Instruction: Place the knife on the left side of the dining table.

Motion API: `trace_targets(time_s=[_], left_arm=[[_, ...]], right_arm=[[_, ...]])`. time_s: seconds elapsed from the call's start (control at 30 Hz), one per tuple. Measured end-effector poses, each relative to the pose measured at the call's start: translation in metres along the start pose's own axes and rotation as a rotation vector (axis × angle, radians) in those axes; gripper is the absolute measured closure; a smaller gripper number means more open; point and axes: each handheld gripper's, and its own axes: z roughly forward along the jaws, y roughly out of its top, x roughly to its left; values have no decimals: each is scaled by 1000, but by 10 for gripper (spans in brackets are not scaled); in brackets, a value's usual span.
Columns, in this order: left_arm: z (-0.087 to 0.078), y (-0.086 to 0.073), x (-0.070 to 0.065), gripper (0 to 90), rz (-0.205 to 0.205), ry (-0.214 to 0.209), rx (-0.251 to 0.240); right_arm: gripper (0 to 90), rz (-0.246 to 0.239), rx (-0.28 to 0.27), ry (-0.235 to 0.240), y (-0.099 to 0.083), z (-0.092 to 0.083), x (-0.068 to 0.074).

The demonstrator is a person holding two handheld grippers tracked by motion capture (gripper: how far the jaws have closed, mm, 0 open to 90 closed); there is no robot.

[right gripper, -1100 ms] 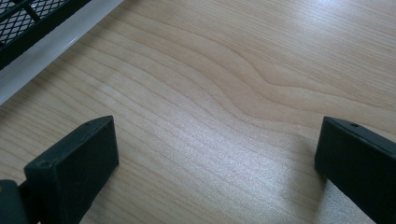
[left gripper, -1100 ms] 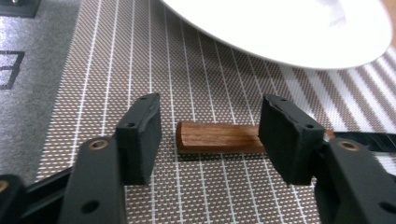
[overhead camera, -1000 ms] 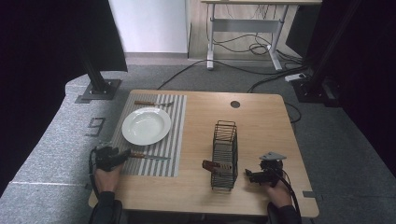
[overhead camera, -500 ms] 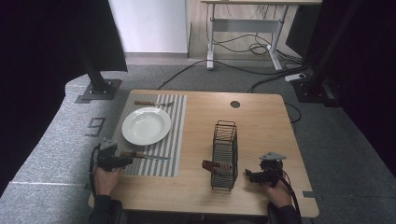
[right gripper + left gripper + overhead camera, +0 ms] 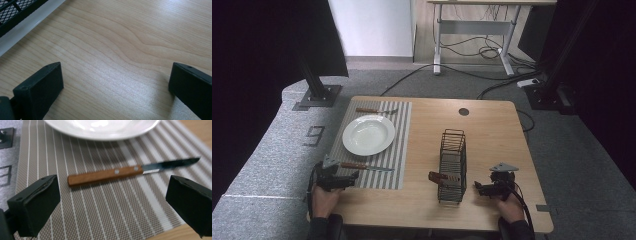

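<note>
A knife with a wooden handle (image 5: pixel 362 166) lies flat on the striped placemat (image 5: pixel 399 150), just in front of the white plate (image 5: pixel 368 134). My left gripper (image 5: pixel 348 176) sits at the mat's near left corner and points at the knife. Its jaws have just been opening and now stand wide apart (image 5: pixel 112 202). The knife (image 5: pixel 105 174) rests on the mat a little beyond the tips, touching neither pad. My right gripper (image 5: pixel 482 189) is open over bare wood (image 5: pixel 115 85), just right of the wire basket (image 5: pixel 452 167).
A wooden handle (image 5: pixel 437 176) sticks out of the basket's left side near its front. Another wooden-handled utensil (image 5: pixel 374 110) lies across the far end of the mat. The table's round cable hole (image 5: pixel 463 111) is at the back.
The left gripper has opened off the knife handle and drawn back slightly toward the near left edge. The knife stays on the mat. The right gripper has not moved.
</note>
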Motion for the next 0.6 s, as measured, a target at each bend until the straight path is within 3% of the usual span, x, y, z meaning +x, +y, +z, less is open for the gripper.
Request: trace_targets(time_s=[0.1,0.37,0.6], left_arm=[[5,-7,-1,0,27,20,35],[17,-17,0,0,38,20,106],[18,-16,2,0,25,6,115]], right_arm=[[0,0,0,0,0,0,0],[0,0,0,0,0,0,0],[0,0,0,-1,0,0,0]])
